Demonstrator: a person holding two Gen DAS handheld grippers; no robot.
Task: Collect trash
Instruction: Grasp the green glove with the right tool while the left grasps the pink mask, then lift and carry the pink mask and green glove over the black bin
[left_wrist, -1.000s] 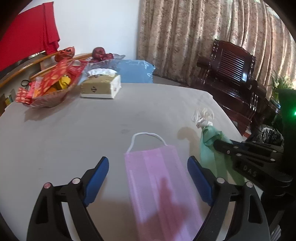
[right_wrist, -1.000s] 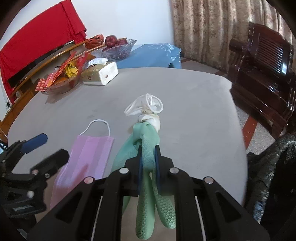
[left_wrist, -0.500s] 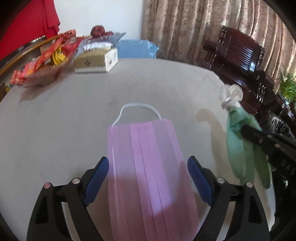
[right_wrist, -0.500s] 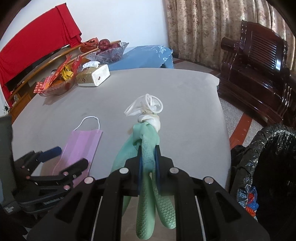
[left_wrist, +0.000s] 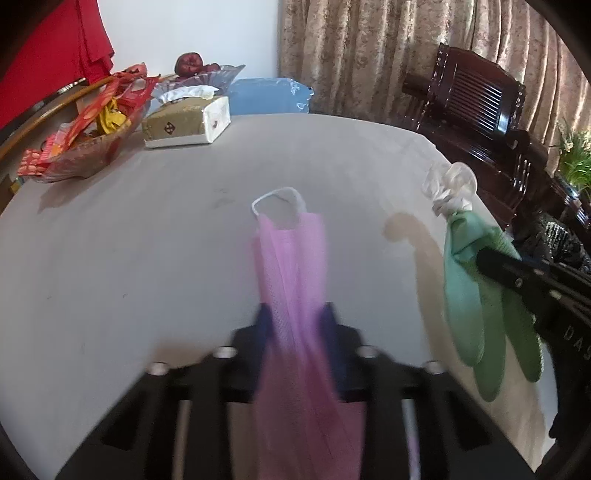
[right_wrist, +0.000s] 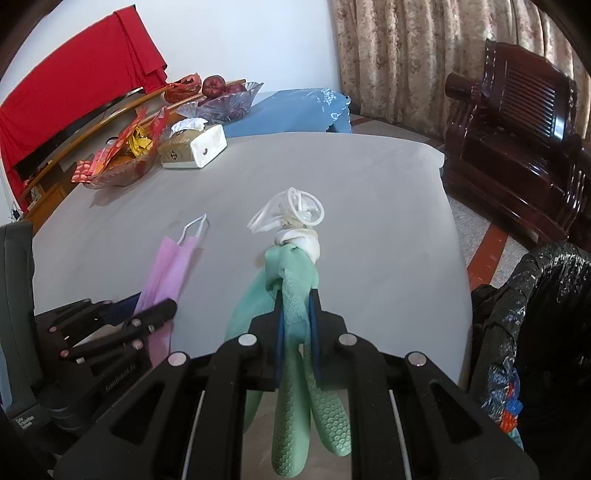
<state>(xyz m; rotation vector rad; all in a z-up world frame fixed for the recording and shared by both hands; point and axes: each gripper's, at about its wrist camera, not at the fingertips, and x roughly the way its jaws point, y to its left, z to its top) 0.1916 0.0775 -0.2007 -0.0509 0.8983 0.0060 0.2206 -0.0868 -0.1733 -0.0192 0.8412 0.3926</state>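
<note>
My left gripper (left_wrist: 297, 325) is shut on a pink face mask (left_wrist: 291, 266), bunched between the blue pads, its white ear loop pointing away over the grey table (left_wrist: 147, 240). It also shows in the right wrist view (right_wrist: 170, 269), held by the left gripper (right_wrist: 147, 314). My right gripper (right_wrist: 295, 314) is shut on a green rubber glove (right_wrist: 295, 291) with a white cuff, held above the table near its right edge. The glove also shows at the right of the left wrist view (left_wrist: 465, 273).
A black trash bag (right_wrist: 535, 314) stands off the table's right edge. A tissue box (left_wrist: 184, 123) and a glass bowl of red snack packets (left_wrist: 85, 140) sit at the far left. A dark wooden chair (right_wrist: 517, 122) stands beyond the table.
My left gripper has shut on the pink mask, which is now bunched narrow and lifted. The right gripper still holds the green glove and has shifted slightly.
</note>
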